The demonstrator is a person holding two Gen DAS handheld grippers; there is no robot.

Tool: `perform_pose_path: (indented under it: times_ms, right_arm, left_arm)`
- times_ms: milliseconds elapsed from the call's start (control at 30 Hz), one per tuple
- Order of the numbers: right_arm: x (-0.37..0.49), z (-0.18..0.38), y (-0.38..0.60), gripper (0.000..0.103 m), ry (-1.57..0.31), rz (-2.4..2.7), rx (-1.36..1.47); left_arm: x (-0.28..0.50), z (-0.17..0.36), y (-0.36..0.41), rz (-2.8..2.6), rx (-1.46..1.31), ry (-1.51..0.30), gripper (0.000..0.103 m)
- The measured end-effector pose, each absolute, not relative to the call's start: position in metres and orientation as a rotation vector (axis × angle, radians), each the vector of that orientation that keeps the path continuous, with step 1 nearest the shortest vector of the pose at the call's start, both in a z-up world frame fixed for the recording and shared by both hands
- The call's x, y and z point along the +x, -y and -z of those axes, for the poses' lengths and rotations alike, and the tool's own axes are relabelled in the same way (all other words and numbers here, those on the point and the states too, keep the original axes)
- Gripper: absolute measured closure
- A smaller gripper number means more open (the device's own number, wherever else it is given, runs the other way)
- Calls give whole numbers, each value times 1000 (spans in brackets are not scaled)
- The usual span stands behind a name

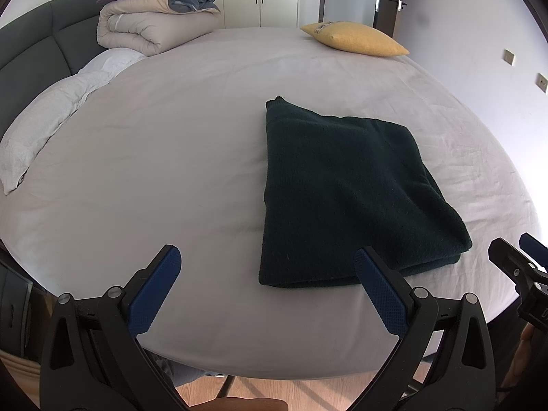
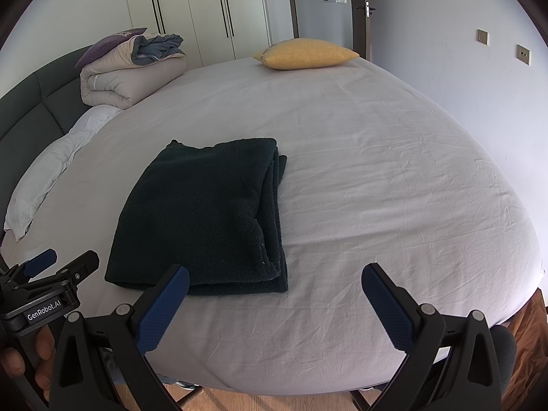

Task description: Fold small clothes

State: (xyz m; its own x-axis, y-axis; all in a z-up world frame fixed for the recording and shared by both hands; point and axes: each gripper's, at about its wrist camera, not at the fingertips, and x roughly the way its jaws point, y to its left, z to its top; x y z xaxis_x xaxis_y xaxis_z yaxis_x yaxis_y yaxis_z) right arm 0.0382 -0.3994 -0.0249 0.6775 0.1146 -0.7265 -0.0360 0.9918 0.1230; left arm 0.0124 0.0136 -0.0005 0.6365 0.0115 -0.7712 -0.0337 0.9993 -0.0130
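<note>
One dark green knitted garment (image 2: 202, 219), folded into a thick rectangle, lies on the wrinkled pale sheet of a bed (image 2: 376, 188) near its front edge. Two tongs, the left gripper (image 1: 267, 263) and right gripper (image 2: 275, 281), hover spread and empty. One yellow cushion (image 2: 304, 53) sits far back.

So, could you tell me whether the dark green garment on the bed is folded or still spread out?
Folded. The dark green garment lies as a compact rectangle on the bed sheet, with stacked layers showing along its right and near edges.
</note>
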Motion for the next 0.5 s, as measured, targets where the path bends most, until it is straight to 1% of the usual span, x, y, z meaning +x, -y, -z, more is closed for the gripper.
perform_pose_path:
  times_ms: [500]
  right_arm:
    - [35,27,398,0,-827,-85,105]
  left_arm:
    - [13,1,-14,-25,-27,-884,0]
